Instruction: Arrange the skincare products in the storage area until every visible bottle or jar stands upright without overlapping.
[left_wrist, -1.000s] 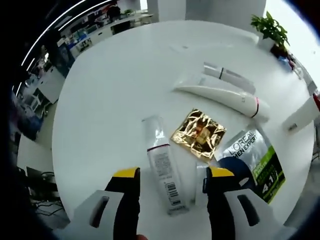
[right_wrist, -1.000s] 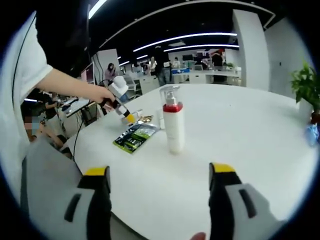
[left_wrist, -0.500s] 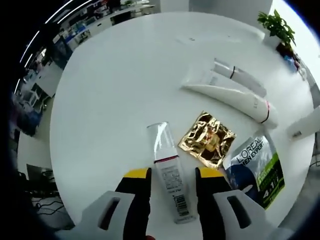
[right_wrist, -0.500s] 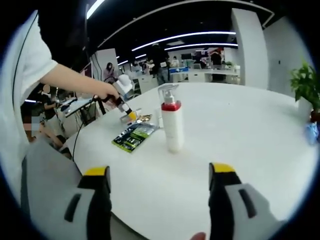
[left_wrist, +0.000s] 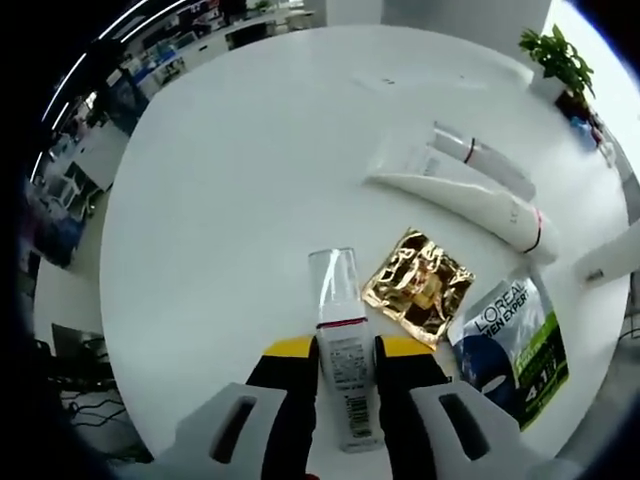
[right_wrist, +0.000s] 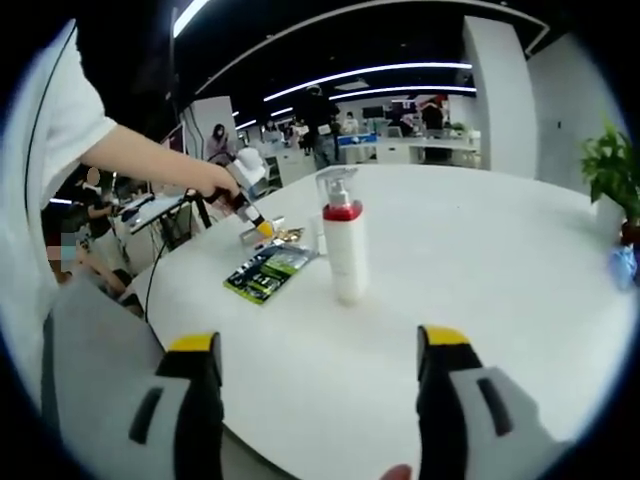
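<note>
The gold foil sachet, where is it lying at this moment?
In the left gripper view the gold foil sachet lies flat on the white table, between the clear-capped bottle and the green L'Oreal sachet.

Bottle (left_wrist: 342, 360) flat on table (left_wrist: 230, 180), foil packet (left_wrist: 417, 286) beside, tubes (left_wrist: 470, 190) beyond.

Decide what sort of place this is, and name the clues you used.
Probably a large open-plan office or lab: long ceiling light strips run above rows of desks where people stand in the background, and a big round white table carries the skincare products, beside a potted green plant.
</note>
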